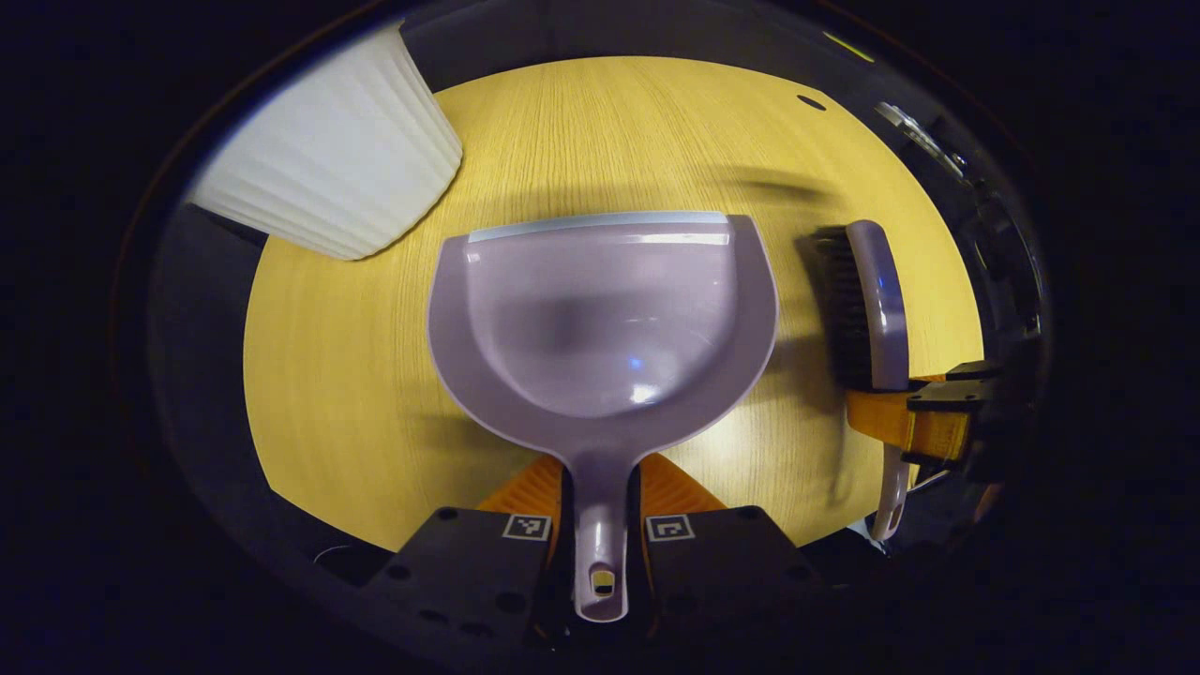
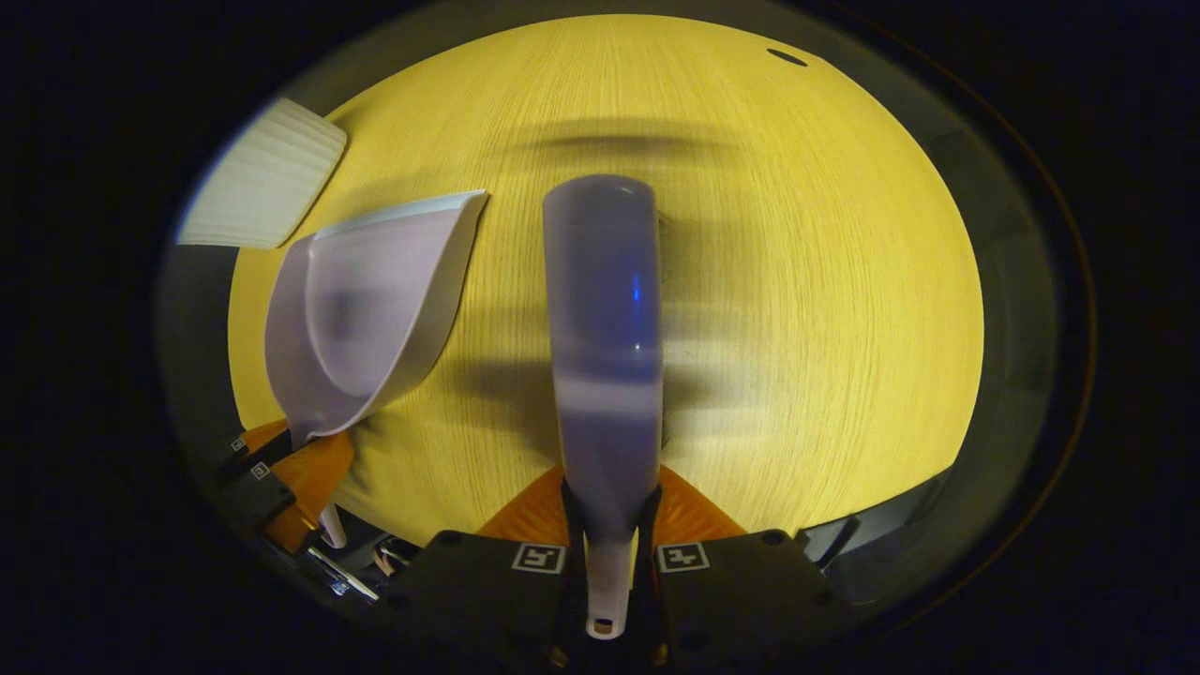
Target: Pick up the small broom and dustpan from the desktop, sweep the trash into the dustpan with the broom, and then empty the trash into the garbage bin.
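The dustpan sits mid-frame in the left gripper view, handle down between the clenched left gripper, lip toward the top. No legible writing. The broom runs vertically (bristles underneath), clamped by the right gripper over the worktop. A white ribbed bin stands upper left.

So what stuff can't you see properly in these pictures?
- Inside of the bin: left gripper view, only its ribbed outside wall shows, cut off at the edge.
- Broom bristles: right gripper view, hidden under the broom's own back.
- Dustpan contents: left gripper view, the pan is blurred, so small trash can't be told.
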The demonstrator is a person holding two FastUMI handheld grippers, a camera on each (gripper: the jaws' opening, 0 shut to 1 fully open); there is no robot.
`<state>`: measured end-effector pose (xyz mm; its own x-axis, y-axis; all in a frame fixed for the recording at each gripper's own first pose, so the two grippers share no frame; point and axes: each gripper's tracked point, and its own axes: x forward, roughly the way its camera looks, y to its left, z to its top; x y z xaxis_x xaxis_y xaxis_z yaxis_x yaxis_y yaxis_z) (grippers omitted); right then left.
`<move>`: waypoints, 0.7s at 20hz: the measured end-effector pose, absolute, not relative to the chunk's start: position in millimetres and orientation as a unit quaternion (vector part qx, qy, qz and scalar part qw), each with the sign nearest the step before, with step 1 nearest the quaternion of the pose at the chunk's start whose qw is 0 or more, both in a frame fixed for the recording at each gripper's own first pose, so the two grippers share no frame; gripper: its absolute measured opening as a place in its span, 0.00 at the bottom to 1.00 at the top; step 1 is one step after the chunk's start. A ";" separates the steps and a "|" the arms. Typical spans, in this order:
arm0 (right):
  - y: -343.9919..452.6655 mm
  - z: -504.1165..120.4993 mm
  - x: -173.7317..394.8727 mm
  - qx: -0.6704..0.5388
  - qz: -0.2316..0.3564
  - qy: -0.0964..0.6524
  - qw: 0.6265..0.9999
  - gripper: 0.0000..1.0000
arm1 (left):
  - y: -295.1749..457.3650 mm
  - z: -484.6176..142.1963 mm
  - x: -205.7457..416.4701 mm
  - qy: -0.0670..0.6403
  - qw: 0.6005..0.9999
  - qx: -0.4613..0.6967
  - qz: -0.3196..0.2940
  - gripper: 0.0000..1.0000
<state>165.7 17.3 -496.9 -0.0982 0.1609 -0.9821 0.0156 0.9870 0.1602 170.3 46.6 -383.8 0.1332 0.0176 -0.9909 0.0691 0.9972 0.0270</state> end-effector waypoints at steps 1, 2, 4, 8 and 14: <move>16.6 -496.8 167.5 0.060 0.055 0.740 0.668 0.23 | 45.1 -382.9 169.6 0.659 0.751 0.034 -0.017 0.22; 18.9 -495.4 170.3 0.059 0.054 0.740 0.668 0.24 | 44.6 -385.3 168.3 0.659 0.751 0.034 -0.018 0.23; 9.1 -493.7 175.7 0.055 0.049 0.739 0.669 0.31 | 43.4 -391.4 164.8 0.662 0.748 0.034 -0.019 0.25; 10.2 -485.6 178.4 0.065 0.054 0.739 0.669 0.48 | 42.1 -391.4 155.4 0.670 0.741 0.018 -0.021 0.29; 14.3 -461.7 187.5 0.074 0.066 0.720 0.687 0.96 | 54.5 -374.0 154.0 0.665 0.746 0.030 0.001 0.60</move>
